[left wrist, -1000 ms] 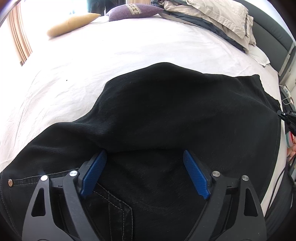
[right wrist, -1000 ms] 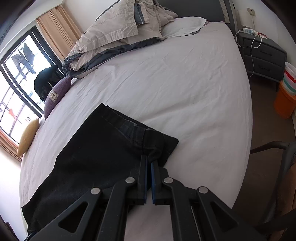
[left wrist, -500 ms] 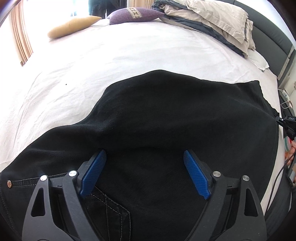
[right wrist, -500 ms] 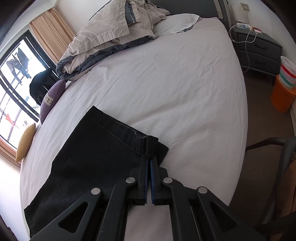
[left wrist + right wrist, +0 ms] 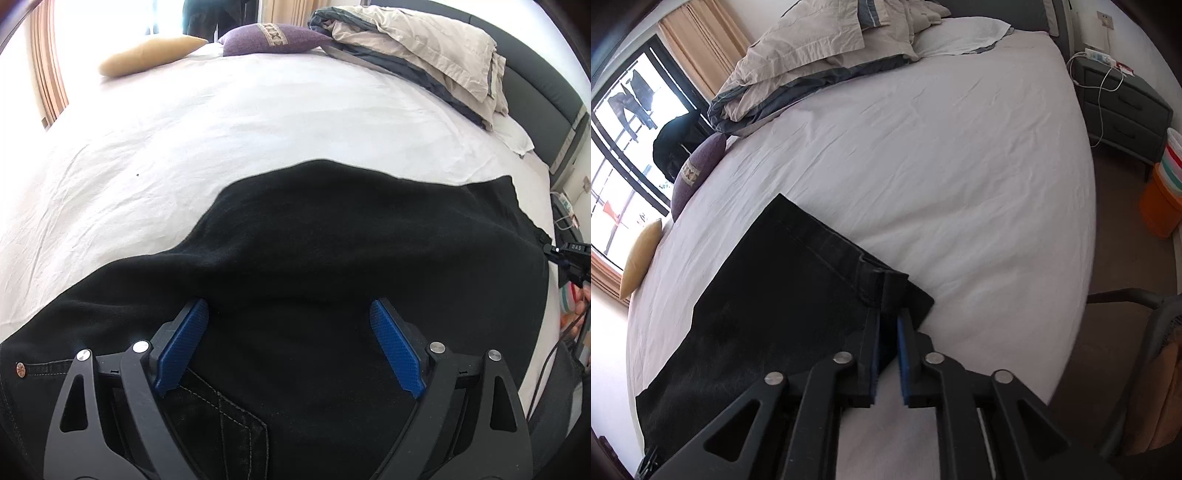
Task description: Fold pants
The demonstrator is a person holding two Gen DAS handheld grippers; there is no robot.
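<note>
Black pants (image 5: 332, 240) lie folded over on the white bed sheet (image 5: 221, 122), with a pocket seam and a rivet (image 5: 20, 369) at the near left. My left gripper (image 5: 289, 306) hovers over the near part of the pants, jaws wide and opening slightly more, nothing pinched. In the right wrist view the pants (image 5: 768, 295) run left from a hemmed corner (image 5: 905, 291). My right gripper (image 5: 888, 317) is at that corner, jaws opening. The cloth lies between the blue pads with a gap showing. The right gripper (image 5: 569, 254) also shows at the pants' far right edge.
A crumpled beige and grey duvet (image 5: 820, 48) and a white pillow (image 5: 960, 33) lie at the bed's head. A purple cushion (image 5: 273, 38) and a tan cushion (image 5: 147, 55) sit at the far edge. A grey nightstand (image 5: 1123, 99), orange bin (image 5: 1160, 206) and chair (image 5: 1137, 332) stand right of the bed.
The right gripper's jaws, shut on the pants corner before, have parted. The corner has settled flatter on the sheet. The left gripper stays wide over the pants.
</note>
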